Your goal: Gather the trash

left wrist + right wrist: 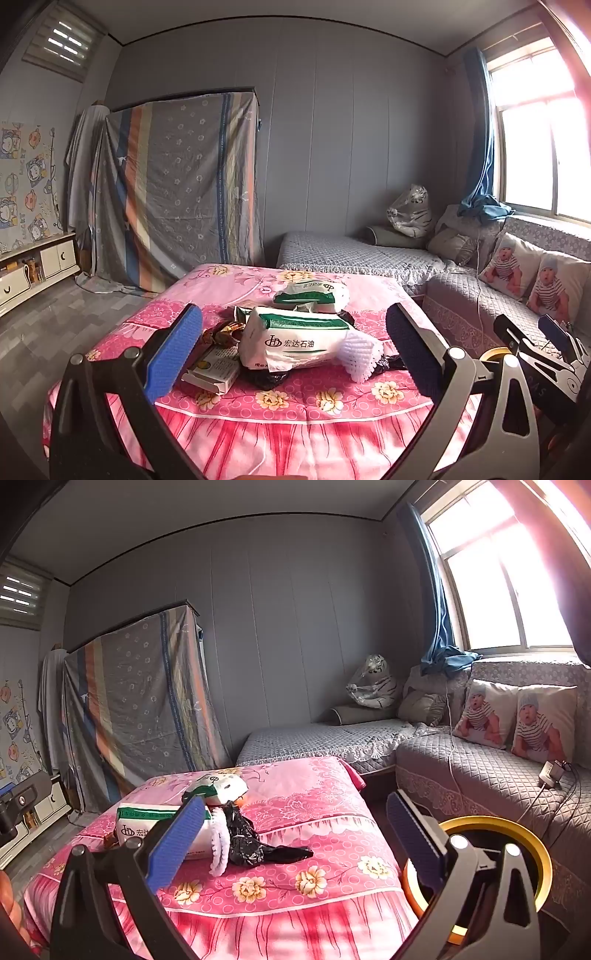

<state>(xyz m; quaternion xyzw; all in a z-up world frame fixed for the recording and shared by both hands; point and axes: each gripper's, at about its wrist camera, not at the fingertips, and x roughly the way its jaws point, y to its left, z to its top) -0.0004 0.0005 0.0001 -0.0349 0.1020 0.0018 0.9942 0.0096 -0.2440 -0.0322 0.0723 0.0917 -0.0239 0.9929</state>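
Observation:
A heap of trash lies on the pink flowered table cover [295,410]: two white-and-green tissue packs [295,343] [314,293], white foam fruit netting [360,354], a black plastic bag [245,840], a small carton [214,369] and a brown wrapper [221,332]. My left gripper [295,354] is open and empty, just short of the heap. My right gripper [295,842] is open and empty, to the right of the heap; it also shows in the left wrist view [546,343]. An orange bin with a yellow rim [509,853] stands beside the table on the right.
A grey quilted corner sofa [480,775] with baby-print cushions [517,720] runs behind and right of the table. A charger and cables [550,773] lie on it. A cloth-covered wardrobe [177,184] stands at the back left, a low white cabinet [33,269] at the left wall.

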